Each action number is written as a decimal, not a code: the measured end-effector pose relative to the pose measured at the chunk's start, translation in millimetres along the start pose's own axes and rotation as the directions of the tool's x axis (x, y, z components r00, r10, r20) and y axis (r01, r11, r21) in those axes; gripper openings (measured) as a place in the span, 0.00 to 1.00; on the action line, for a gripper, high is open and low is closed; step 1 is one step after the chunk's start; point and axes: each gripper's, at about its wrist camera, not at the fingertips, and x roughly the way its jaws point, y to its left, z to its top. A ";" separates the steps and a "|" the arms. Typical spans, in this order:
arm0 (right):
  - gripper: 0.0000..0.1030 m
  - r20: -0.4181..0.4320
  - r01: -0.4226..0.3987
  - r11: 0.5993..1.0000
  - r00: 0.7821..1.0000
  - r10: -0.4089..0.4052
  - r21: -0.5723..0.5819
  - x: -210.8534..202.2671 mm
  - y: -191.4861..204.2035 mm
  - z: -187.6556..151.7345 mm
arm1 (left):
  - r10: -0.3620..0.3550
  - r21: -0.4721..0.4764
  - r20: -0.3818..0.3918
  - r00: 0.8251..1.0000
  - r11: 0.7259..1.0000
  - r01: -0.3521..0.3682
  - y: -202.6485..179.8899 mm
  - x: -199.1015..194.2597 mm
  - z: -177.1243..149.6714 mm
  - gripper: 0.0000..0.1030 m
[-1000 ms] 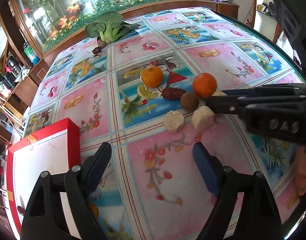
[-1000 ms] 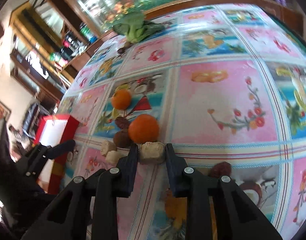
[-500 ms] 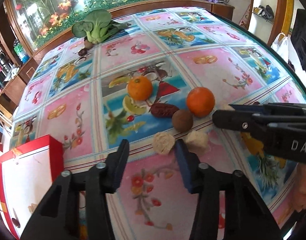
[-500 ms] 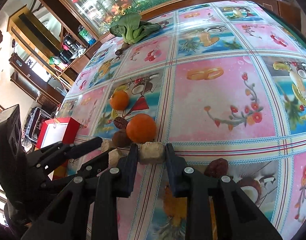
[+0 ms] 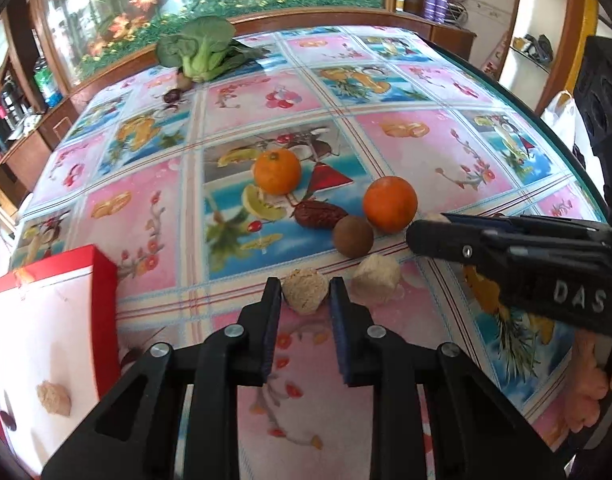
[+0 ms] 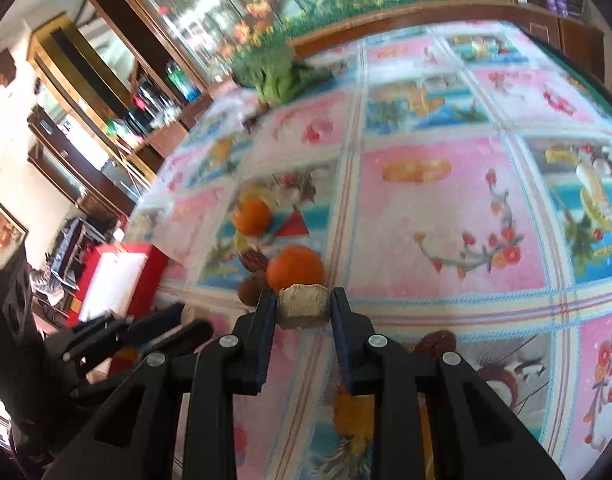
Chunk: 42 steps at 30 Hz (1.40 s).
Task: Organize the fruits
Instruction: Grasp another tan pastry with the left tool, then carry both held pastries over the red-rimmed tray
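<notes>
The red box (image 5: 49,320) with a white inside stands at the left edge of the tabletop (image 5: 406,152); it holds one beige lump (image 5: 53,399) and a small dark fruit (image 5: 7,420).

The left gripper (image 5: 305,298) has its jaws closing on a rough, crumbly beige lump (image 5: 305,295), both pads already against its sides. A second, smoother pale lump (image 5: 376,282) lies just beside it. Behind sit a brown round fruit (image 5: 352,236), a wrinkled red date (image 5: 320,215) and two oranges (image 5: 390,204), close together.

The right gripper (image 6: 303,308) has its jaws narrowly set, clamped on a blocky tan lump (image 6: 303,306) in front of the nearer orange.
</notes>
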 end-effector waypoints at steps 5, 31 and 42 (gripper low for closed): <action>0.25 0.152 -0.021 0.999 0.988 0.013 0.050 -25.5 -9.5 6.5 | 0.029 -0.029 0.063 0.998 0.999 -0.027 4.0 -31.3 -13.4 0.25; 0.25 0.293 0.165 0.969 0.932 -0.215 0.185 -47.1 -41.6 5.2 | 0.123 -0.197 0.250 0.960 0.978 -0.074 73.4 -141.4 -96.0 0.25; 0.25 0.317 0.014 0.993 0.947 -0.051 0.118 -38.0 23.2 -17.0 | 0.159 -0.271 0.281 0.946 0.959 -0.081 114.0 -163.9 -127.3 0.25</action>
